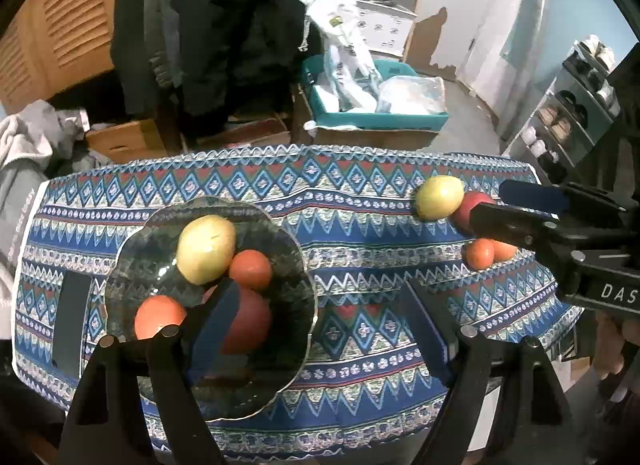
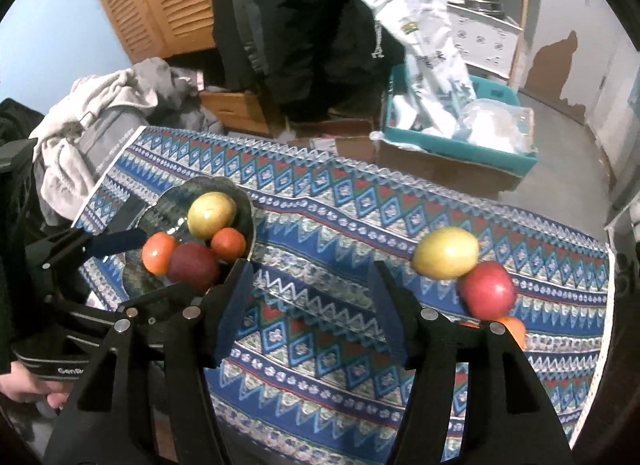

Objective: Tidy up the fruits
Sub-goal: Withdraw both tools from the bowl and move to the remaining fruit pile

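Four fruits fill the glass plate (image 1: 296, 265); both tongs (image 1: 320, 317) (image 2: 308, 305) gape, holding nothing.

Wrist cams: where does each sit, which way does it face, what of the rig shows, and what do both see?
Left wrist: on the left claw, angled down at the glass plate of fruit; own open fingers below, the right claw entering from the right.
Right wrist: on the right claw, angled down at the patterned tablecloth; own open fingers, the left claw and a hand at left.
Shared: plate, tablecloth, loose yellow apple and red apple.
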